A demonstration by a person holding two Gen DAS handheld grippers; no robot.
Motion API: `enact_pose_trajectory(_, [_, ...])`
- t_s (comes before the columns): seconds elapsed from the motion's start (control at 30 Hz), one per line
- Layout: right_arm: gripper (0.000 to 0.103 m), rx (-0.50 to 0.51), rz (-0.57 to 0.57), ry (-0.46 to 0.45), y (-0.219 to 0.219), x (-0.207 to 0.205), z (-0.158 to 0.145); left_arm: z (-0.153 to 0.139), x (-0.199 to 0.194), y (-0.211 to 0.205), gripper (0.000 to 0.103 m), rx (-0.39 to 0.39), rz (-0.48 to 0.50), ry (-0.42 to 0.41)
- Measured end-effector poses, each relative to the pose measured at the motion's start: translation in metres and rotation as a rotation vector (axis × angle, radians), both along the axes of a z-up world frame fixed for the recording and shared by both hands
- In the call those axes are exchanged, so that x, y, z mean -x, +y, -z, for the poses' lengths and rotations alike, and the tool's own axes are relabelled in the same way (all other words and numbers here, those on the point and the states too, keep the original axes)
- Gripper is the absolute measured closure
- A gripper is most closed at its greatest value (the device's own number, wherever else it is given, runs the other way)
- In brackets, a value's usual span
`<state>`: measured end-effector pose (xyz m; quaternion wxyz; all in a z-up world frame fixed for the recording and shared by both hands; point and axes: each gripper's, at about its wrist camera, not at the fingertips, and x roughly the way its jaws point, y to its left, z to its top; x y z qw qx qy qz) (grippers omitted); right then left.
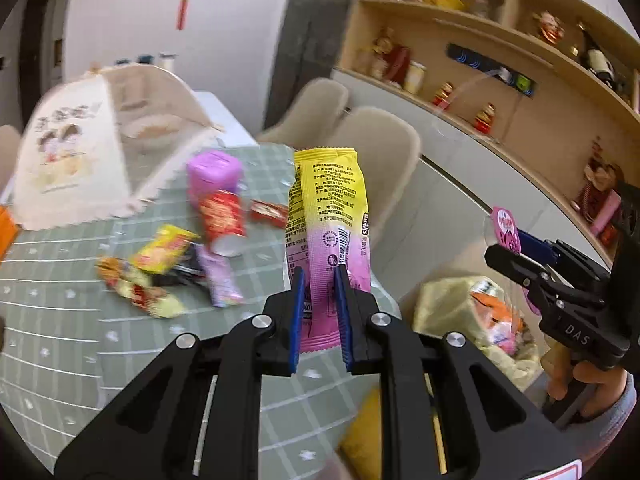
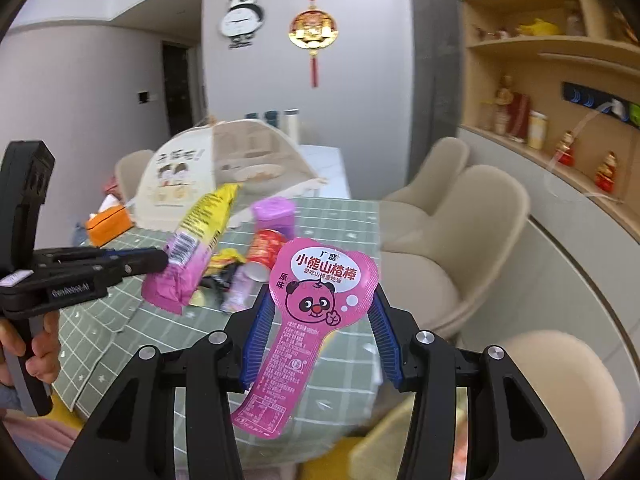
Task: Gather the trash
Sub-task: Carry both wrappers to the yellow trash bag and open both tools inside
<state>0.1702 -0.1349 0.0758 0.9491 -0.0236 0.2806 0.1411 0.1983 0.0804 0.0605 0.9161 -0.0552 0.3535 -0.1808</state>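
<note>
Now both grippers up over table (image 1: 60,320), each with trash. Left gripper (image 1: 320,280) pinched narrow on yellow-pink wrapper (image 1: 326,216), wrapper standing upright between blue pads. Right gripper (image 2: 320,300) set wide, pads pressing edges of pink panda packet (image 2: 316,300), its tail hanging down. More wrappers (image 1: 160,268) and red cup (image 1: 220,216) lying on green cloth, beside purple tub (image 1: 214,172). Yellow bag (image 1: 452,308) low beside table, below right gripper.

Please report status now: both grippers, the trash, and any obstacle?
Left gripper shut on yellow-pink wrapper. Right gripper holds pink panda pack. More wrappers on table. Nothing blocking.
</note>
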Motion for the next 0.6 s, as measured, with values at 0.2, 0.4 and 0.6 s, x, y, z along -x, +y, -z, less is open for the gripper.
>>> enact_pose_trajectory(0.2, [0.058,0.019,0.125,-0.014,-0.05,0.017,0.002,0.001,-0.003,-0.055,0.088,-0.016,0.152,0.002])
enact_pose_trajectory(0.4, [0.058,0.025,0.213,-0.016,-0.09,0.023,0.008,0.005,-0.006,-0.101,0.088,-0.018,0.277,-0.014])
enact_pose_trajectory(0.6, [0.058,0.041,0.325,-0.01,-0.13,0.027,0.011,0.021,-0.01,-0.157,0.088,-0.019,0.487,0.004])
